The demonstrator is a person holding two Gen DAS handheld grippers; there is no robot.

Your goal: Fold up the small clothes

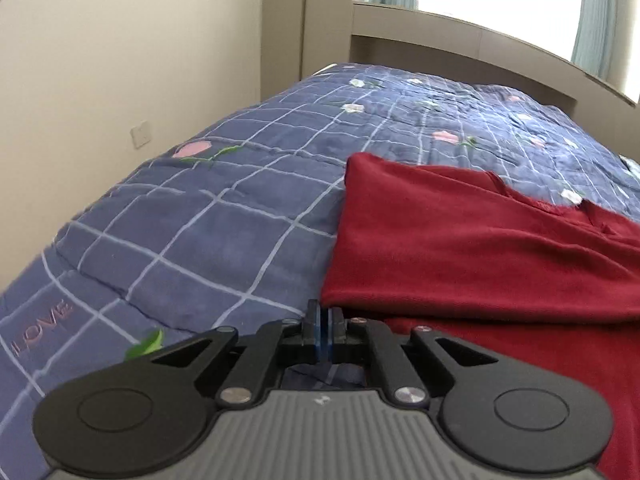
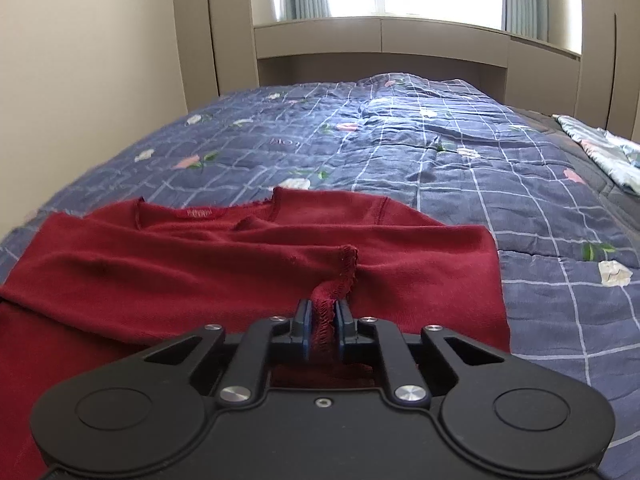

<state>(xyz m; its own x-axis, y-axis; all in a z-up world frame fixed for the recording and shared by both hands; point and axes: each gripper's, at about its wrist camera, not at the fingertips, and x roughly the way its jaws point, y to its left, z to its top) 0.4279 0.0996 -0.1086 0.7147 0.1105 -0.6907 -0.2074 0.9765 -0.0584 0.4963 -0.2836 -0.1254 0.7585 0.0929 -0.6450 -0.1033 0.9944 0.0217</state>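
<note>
A dark red shirt (image 2: 240,264) lies spread on the blue checked quilt (image 2: 440,168), neckline and label toward the far side. A sleeve is folded across its body. My right gripper (image 2: 323,322) is shut on the hemmed cuff of that sleeve (image 2: 340,276), which bunches up between the pads. In the left wrist view the shirt (image 1: 480,248) lies to the right, its left side folded over. My left gripper (image 1: 323,330) is shut with nothing between its pads, just beside the shirt's near left edge, above the quilt (image 1: 208,232).
The bed runs to a beige headboard shelf (image 2: 380,36) under a bright window with curtains. A beige wall (image 1: 120,60) with a socket lies left of the bed. A floral light blue cloth (image 2: 608,152) lies at the bed's right edge.
</note>
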